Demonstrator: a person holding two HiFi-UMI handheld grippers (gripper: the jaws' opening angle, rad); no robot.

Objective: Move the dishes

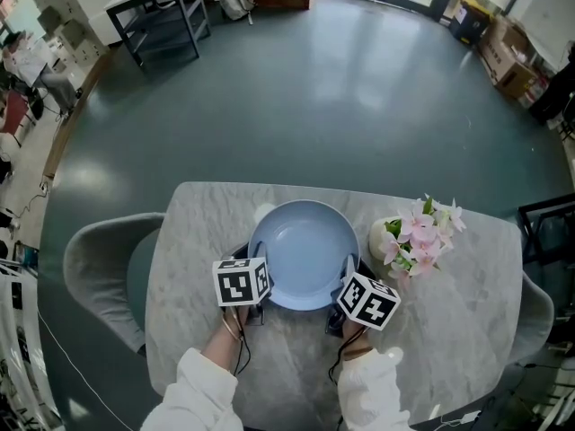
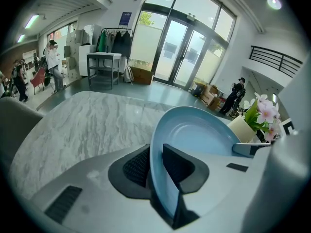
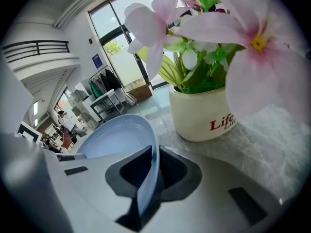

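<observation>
Head view: 2 grippers grip 1 plate (image 1: 304,251) just left of the pot (image 1: 384,237).

The left gripper (image 1: 256,274) is clamped on the rim farthest from the pot, and the right gripper (image 1: 349,274) is clamped on the rim nearest it. In both gripper views the pads press on the upper and lower faces, with the rim seated well into the jaws. The plate is over the table (image 1: 467,303), on the near side of the pot. I cannot tell whether it has left the surface. To move it well, I judge that both hands should rise together so the plate stays level, with equal squeeze on each side and no twist between the 2 grips. The path should lead away from the pot. Its flowers (image 1: 422,232) overhang the right gripper, so a swing that way could tip it.
</observation>
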